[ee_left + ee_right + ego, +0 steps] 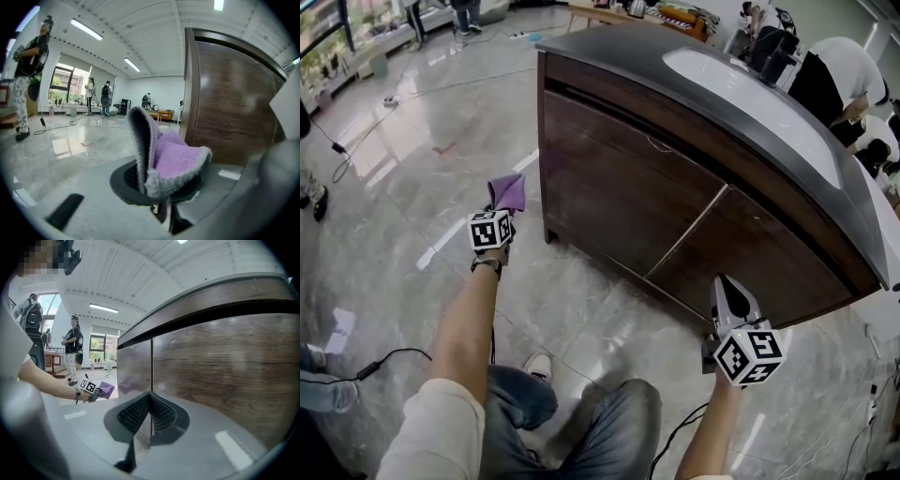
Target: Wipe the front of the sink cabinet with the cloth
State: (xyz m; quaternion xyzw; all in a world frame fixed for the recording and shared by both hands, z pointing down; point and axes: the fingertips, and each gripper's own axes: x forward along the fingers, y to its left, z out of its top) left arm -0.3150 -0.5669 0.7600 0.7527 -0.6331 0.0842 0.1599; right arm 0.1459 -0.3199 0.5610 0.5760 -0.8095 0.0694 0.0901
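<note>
The cloth (pixel 176 161), purple fleece with a grey hem, is folded and pinched in the left gripper (pixel 161 190), just off the cabinet's (pixel 619 187) left front corner. Only the left gripper view shows that hem. The right gripper (pixel 149 414) is closed on nothing, near the cabinet's front.
</note>
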